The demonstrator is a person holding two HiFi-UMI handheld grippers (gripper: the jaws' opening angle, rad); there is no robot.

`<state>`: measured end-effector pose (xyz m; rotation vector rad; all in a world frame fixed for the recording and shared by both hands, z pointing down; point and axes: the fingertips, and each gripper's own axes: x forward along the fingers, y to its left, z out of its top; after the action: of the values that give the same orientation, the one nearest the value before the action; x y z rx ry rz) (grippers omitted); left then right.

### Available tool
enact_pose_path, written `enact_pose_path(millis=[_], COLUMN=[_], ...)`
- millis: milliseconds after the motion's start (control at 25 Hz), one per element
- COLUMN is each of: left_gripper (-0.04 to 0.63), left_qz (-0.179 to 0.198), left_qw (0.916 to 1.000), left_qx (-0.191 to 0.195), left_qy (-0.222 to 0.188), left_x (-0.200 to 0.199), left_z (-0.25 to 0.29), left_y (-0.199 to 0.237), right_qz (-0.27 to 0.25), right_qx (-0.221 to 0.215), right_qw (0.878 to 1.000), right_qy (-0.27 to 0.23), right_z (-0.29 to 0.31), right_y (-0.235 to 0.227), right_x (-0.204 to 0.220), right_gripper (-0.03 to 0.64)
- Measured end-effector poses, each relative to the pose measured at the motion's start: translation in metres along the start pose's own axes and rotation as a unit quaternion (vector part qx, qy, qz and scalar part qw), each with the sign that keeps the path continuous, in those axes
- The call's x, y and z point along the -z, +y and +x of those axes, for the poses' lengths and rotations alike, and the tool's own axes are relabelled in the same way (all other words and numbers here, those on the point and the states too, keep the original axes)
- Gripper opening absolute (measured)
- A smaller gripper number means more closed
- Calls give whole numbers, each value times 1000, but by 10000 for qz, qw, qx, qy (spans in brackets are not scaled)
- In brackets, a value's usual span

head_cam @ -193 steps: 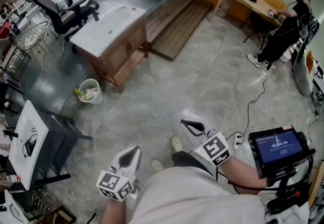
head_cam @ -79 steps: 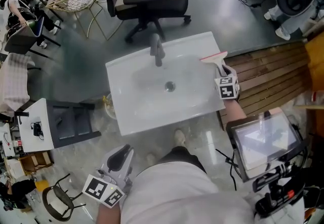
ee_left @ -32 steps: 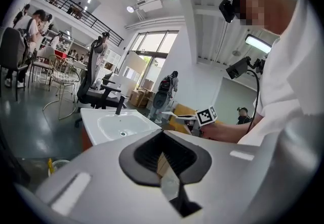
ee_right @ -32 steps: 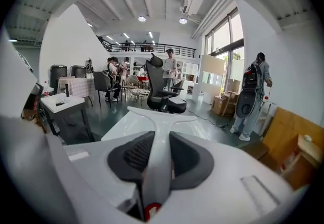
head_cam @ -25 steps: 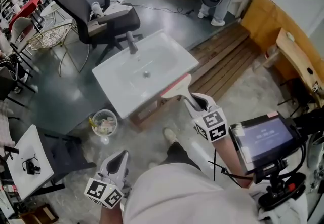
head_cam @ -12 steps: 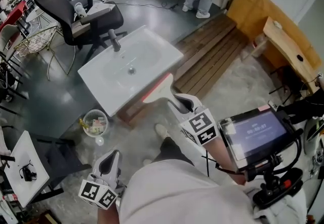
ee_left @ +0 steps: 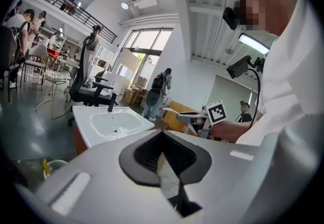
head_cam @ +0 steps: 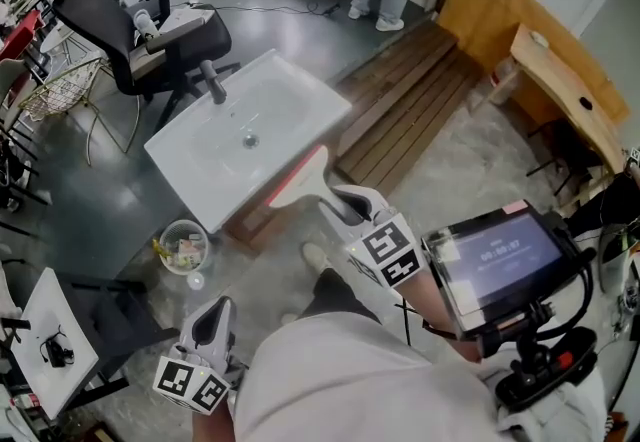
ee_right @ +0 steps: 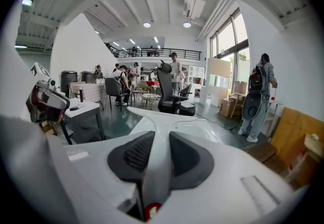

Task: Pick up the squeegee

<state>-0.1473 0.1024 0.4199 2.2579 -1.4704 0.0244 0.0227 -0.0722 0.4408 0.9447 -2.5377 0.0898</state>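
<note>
The squeegee [head_cam: 298, 178] has a white handle and a red-edged blade. It hangs in the air off the near corner of the white sink [head_cam: 190, 180], with my right gripper [head_cam: 338, 202] shut on its handle. In the right gripper view the white handle [ee_right: 158, 132] runs up between the dark pads [ee_right: 132, 153] to the blade. My left gripper [head_cam: 214, 318] hangs low beside my body, shut and empty. The left gripper view shows its pads [ee_left: 148, 153] meeting, with the squeegee [ee_left: 174, 111] farther off to the right.
A dark faucet [head_cam: 212, 85] stands at the sink's back. Behind it is a black office chair [head_cam: 130, 20], and a small waste bin [head_cam: 183, 245] stands on the floor below. A wooden platform [head_cam: 410, 100] lies to the right. A tablet [head_cam: 490, 255] is mounted at my right side.
The right gripper took hold of the squeegee at the sink's far corner and carried it off the sink toward me. Over the last second it has barely moved. The left gripper stays low.
</note>
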Motion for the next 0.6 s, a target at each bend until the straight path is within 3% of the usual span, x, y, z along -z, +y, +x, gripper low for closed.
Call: enact_pose_path(millis=[600], left_gripper=[5], left_qz=[-75], left_qw=[9999], left_qx=[37], left_qy=[57], left_x=[5], left_z=[1], left_y=[0], right_qz=[-53], right_qx=[-54], right_qw=[10000], right_qy=[-53], right_z=[-2], right_y=[7], right_x=[-9], right_gripper=[97])
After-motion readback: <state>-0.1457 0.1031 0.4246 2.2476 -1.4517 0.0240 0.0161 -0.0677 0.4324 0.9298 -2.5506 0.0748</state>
